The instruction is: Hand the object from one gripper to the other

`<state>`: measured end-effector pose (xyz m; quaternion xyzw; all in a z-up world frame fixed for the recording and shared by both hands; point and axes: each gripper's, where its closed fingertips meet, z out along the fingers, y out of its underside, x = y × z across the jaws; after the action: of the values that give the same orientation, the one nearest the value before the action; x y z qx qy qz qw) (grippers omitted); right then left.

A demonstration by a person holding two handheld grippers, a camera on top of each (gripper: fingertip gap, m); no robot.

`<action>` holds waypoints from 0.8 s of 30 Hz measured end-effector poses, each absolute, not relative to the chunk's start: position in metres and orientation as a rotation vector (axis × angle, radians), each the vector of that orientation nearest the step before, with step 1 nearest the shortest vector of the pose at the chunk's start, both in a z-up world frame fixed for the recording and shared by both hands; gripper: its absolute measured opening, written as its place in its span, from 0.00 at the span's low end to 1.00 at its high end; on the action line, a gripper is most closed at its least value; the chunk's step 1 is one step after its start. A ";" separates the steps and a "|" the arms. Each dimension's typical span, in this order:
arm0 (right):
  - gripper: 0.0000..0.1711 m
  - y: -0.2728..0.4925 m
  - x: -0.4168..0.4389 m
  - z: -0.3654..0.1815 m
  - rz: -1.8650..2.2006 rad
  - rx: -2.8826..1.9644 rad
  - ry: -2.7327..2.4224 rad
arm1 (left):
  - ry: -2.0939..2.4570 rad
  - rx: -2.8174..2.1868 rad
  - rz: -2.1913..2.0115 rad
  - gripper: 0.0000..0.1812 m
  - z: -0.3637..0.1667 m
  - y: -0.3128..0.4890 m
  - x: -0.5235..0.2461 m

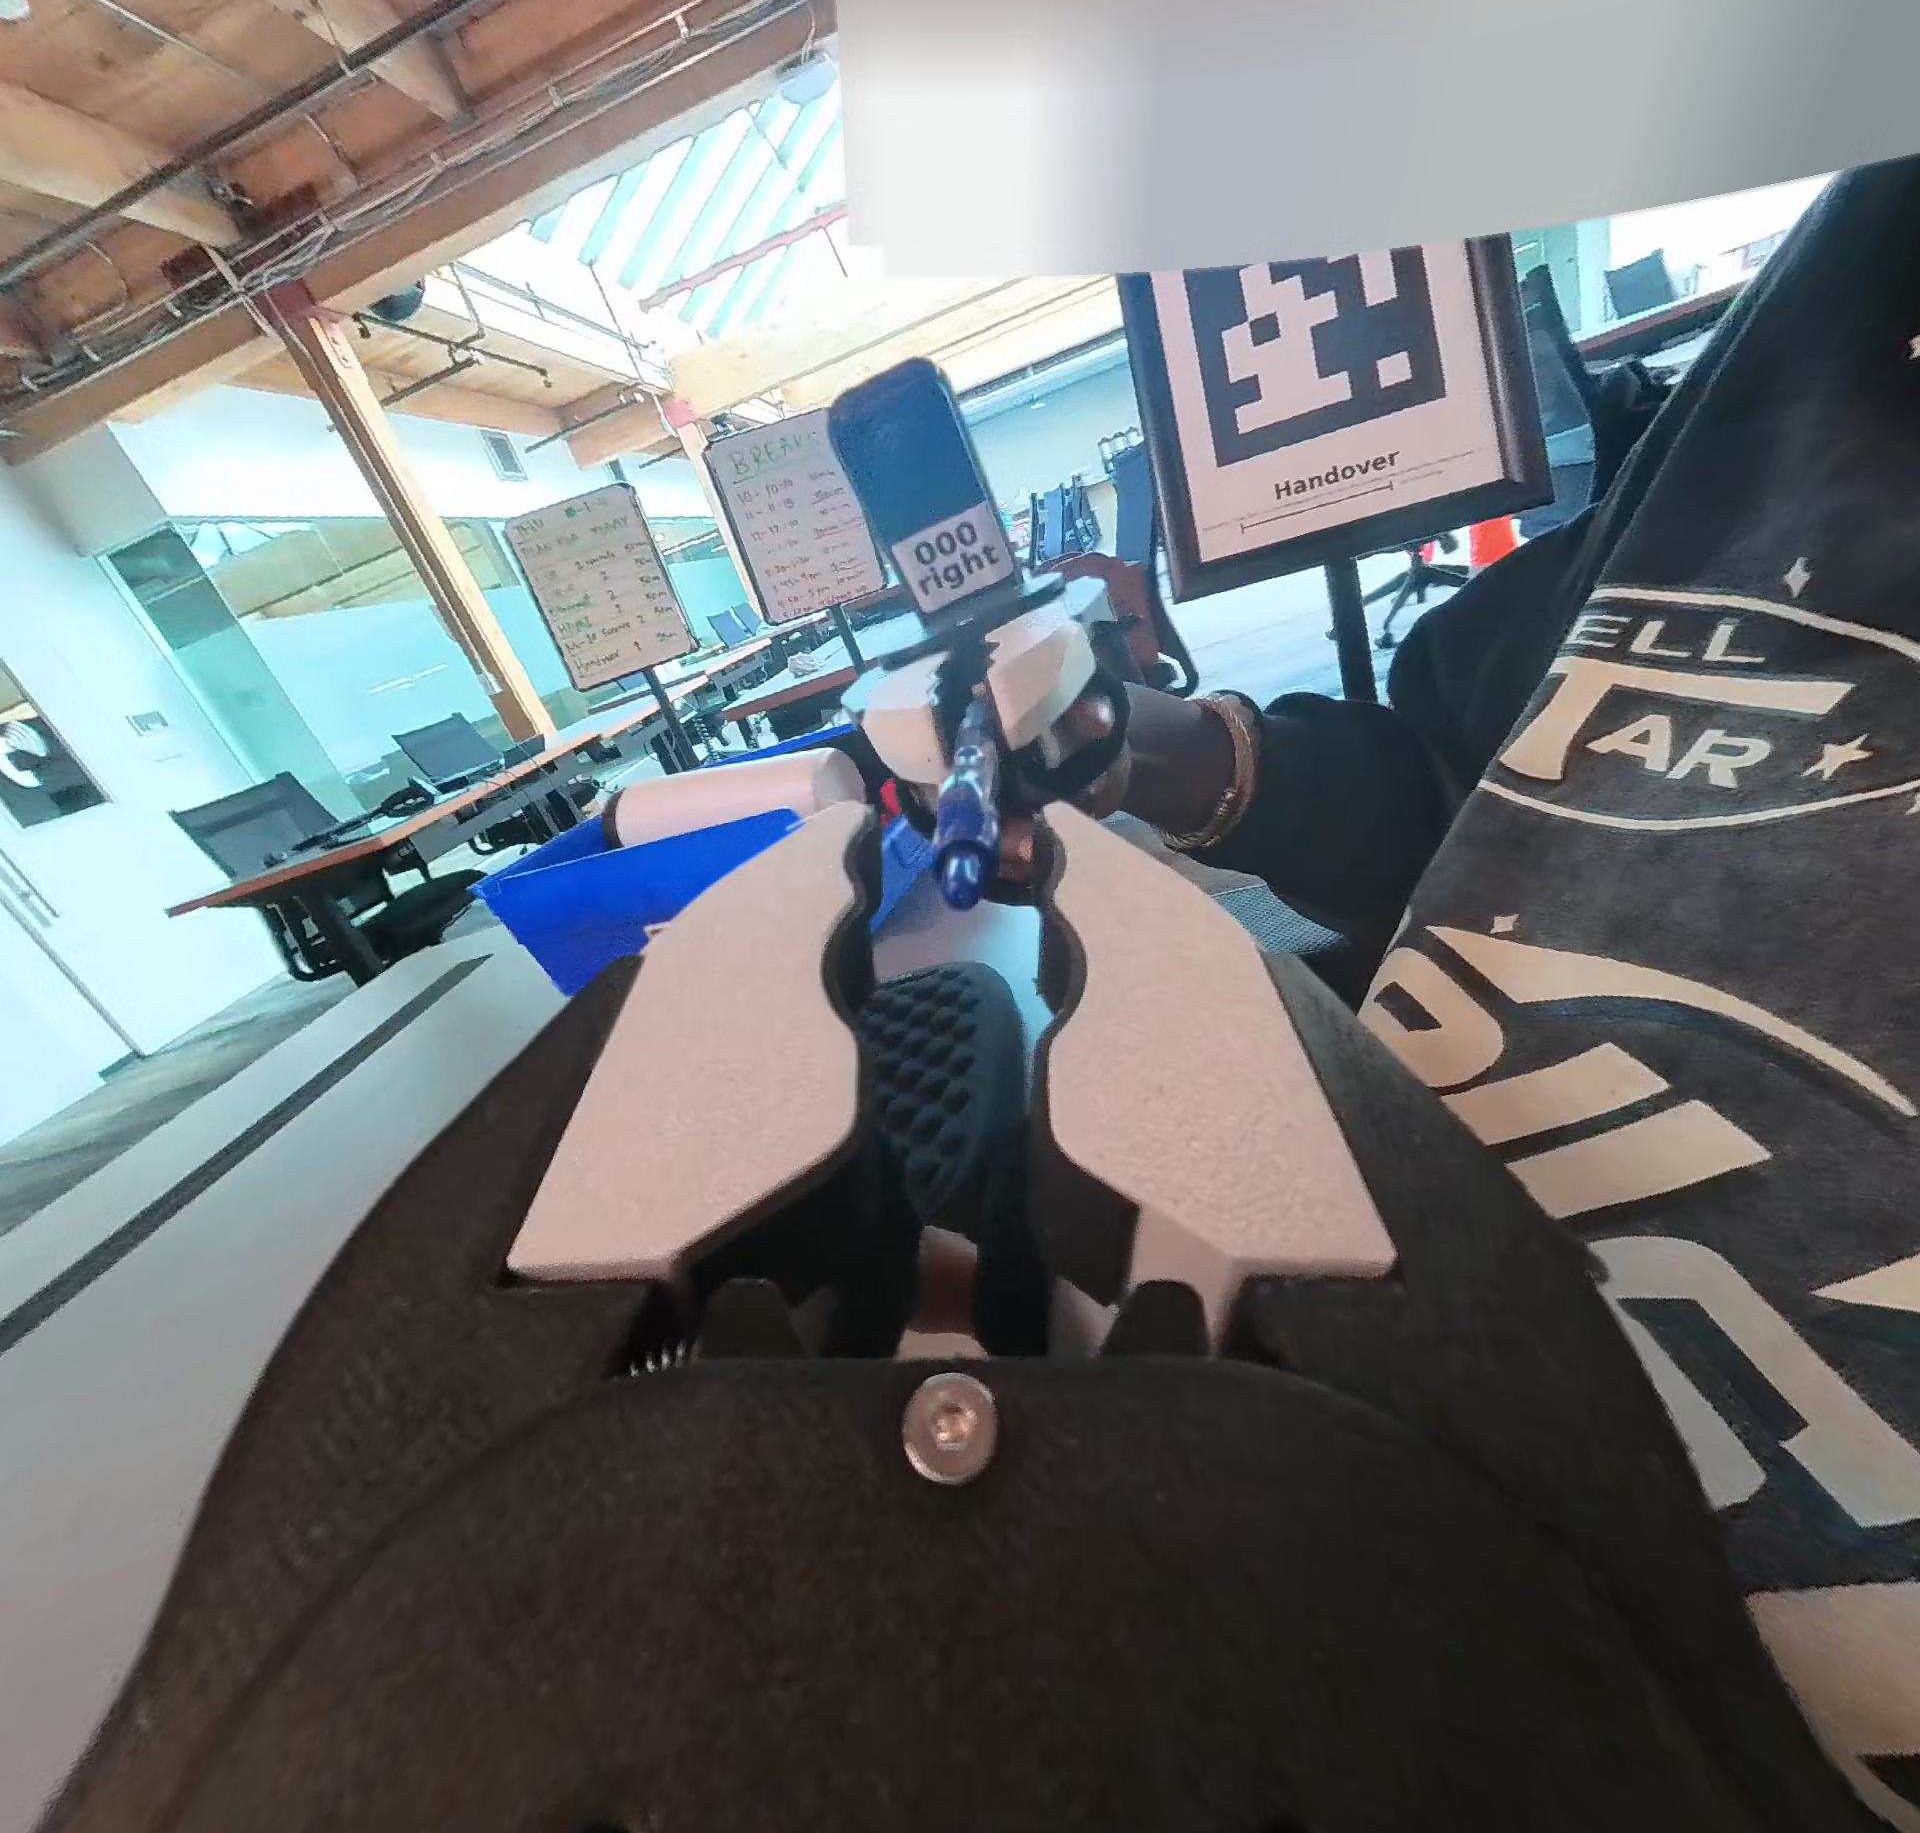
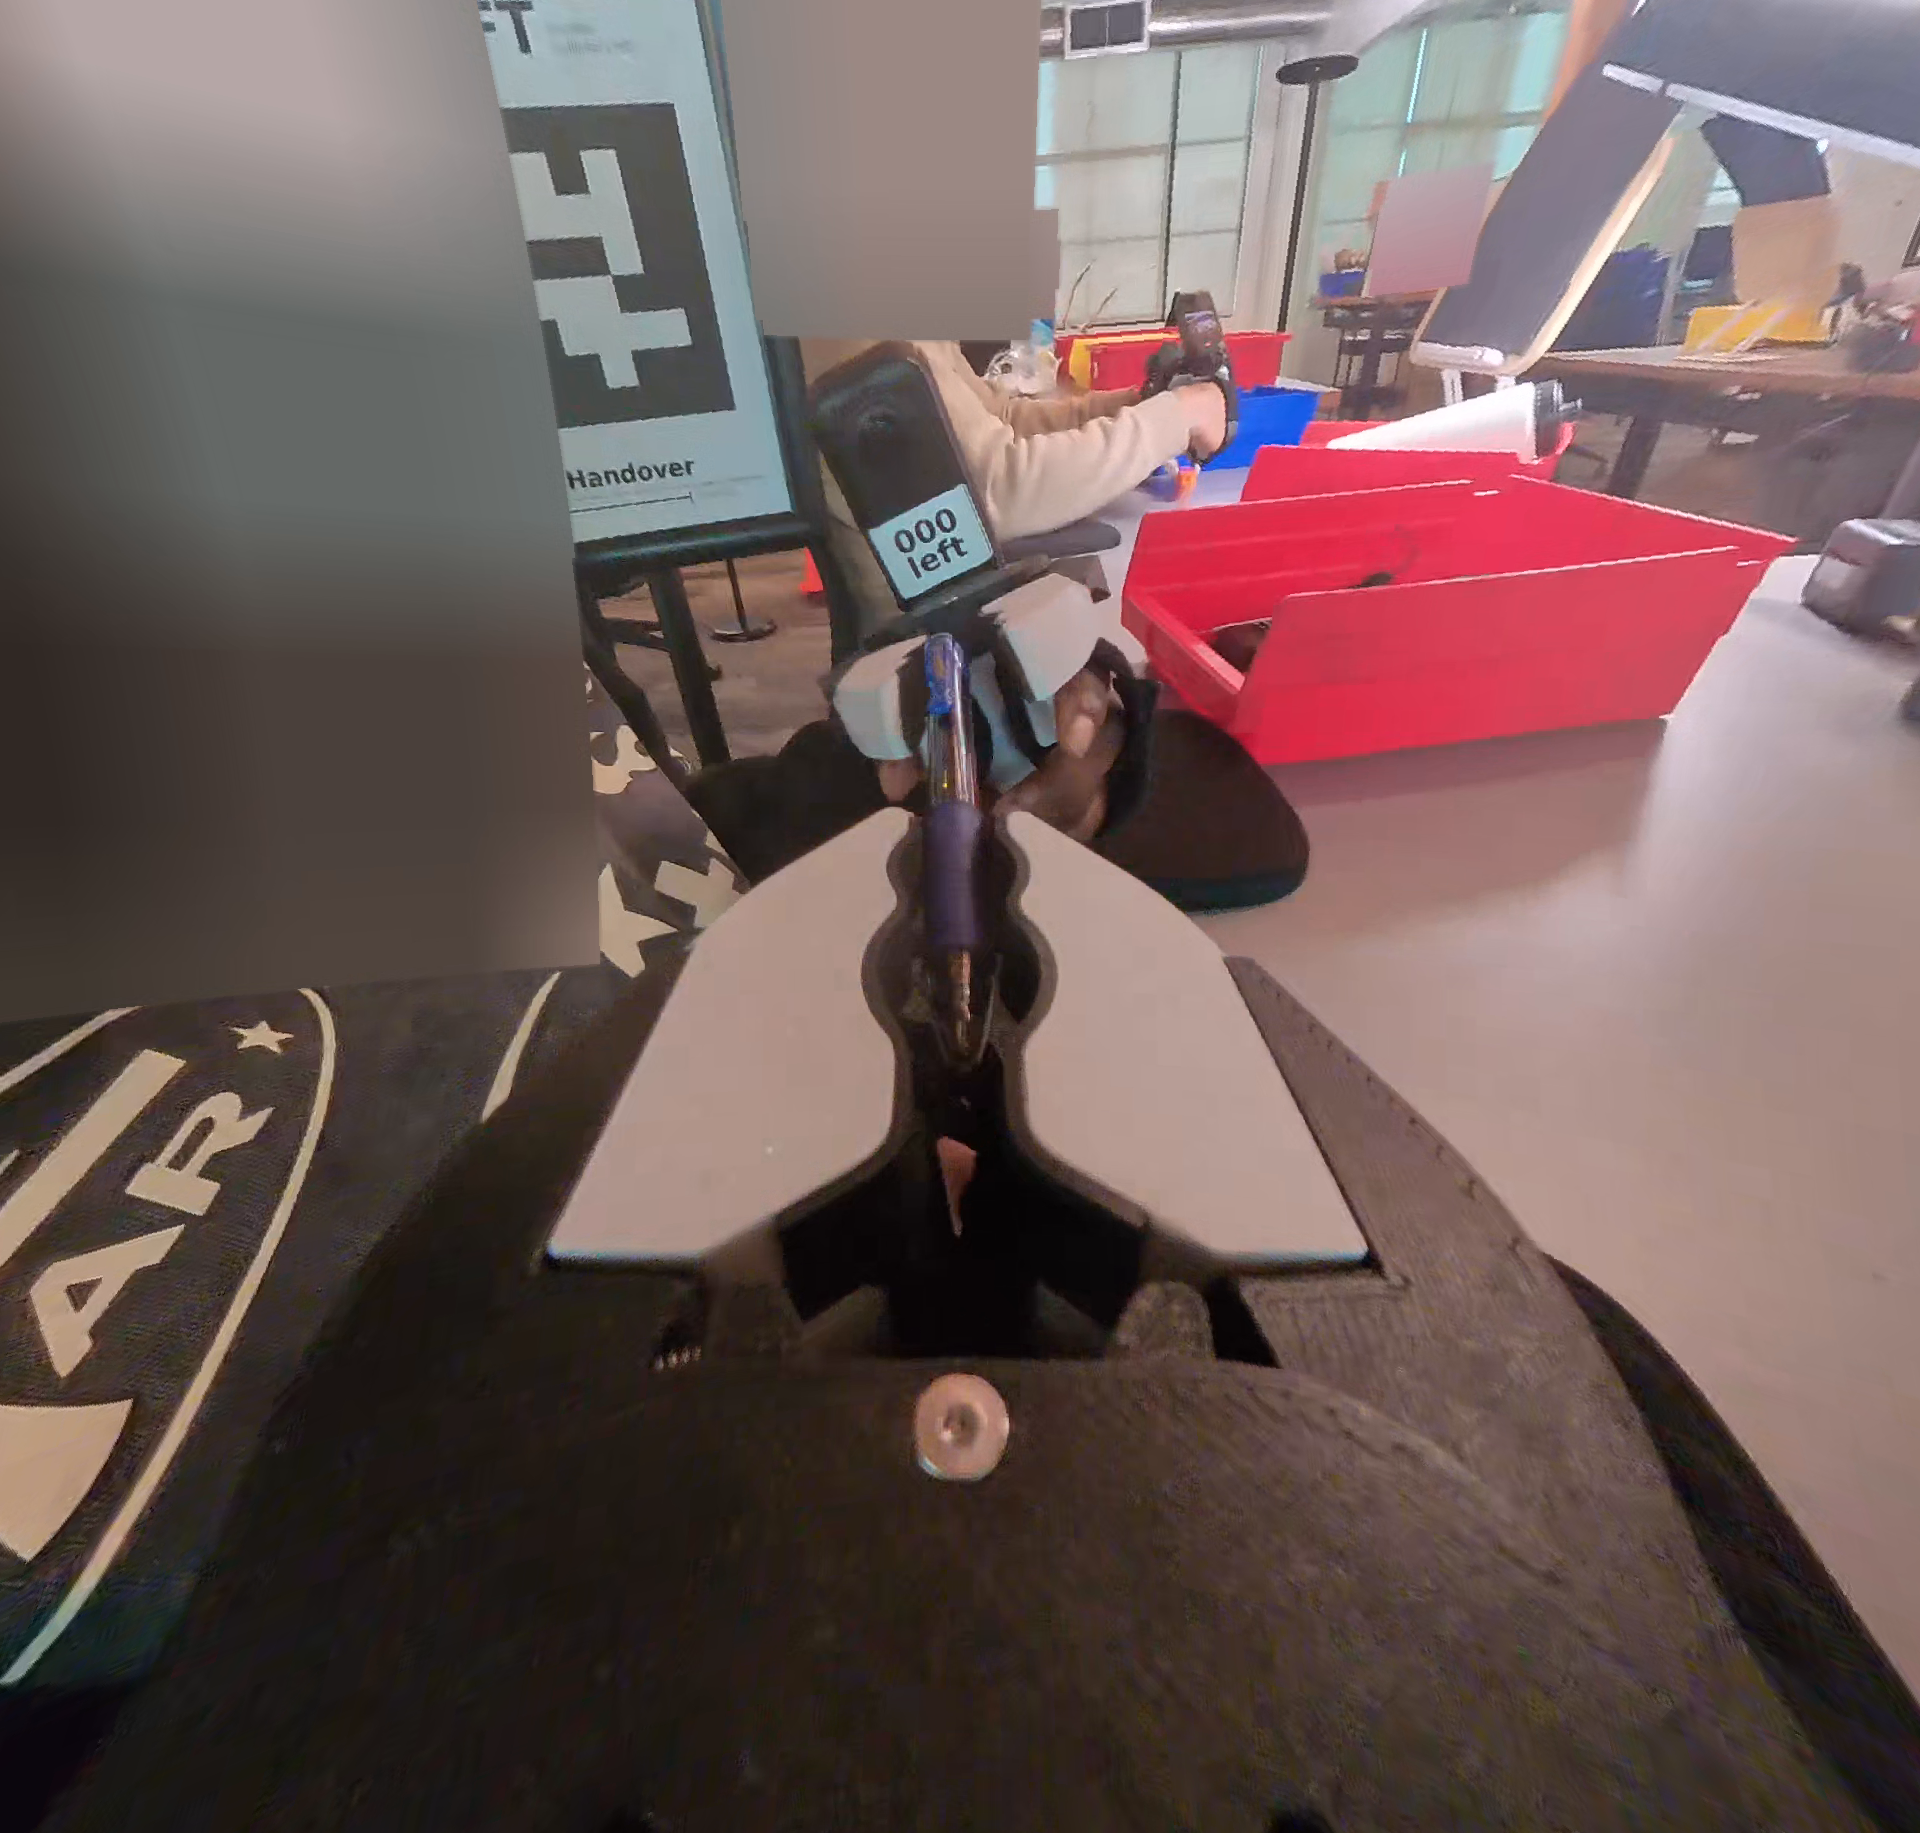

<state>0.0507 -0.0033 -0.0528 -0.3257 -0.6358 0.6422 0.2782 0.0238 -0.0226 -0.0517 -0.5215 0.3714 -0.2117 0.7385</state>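
Your right gripper (image 2: 954, 827) has its two fingers squeezed on the blue pen (image 2: 951, 817), down at the soft grip part near the writing tip. Your left gripper (image 1: 961, 827) has its fingers apart, and the far end of the pen sits just at the gap between them, so the pen is up in the air between the two tools. In the right wrist view that far end seems to lie between the left tool's fingers, but I cannot tell if they touch it. I think this is the handing-over step. To do it well, keep the right tool still and slide the left one a little farther along the pen, so it gets a good long bite. Close the left fingers until they hold firm. Only then let the right fingers go, or the pen may drop. The pen's long line runs straight from one tool to the other. Its writing tip points back into the right tool, and its clip end points at the left one.
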 end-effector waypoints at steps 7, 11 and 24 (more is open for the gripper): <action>0.07 -0.005 0.050 -0.056 1.685 -0.866 -1.725 | 0.825 -1.177 -0.552 0.06 -0.053 -0.025 0.027; 0.07 -0.007 0.052 -0.051 1.658 -0.782 -1.704 | 0.793 -1.170 -0.629 0.06 -0.049 -0.027 0.028; 0.17 -0.014 0.062 -0.047 0.841 -0.167 -1.630 | 0.724 -1.180 -0.893 0.06 -0.045 -0.031 0.028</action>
<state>0.0623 -0.0137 -0.0472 -0.0724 -0.7045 0.3634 0.6053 0.0284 -0.0306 -0.0455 -0.5255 0.3225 -0.3978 0.6794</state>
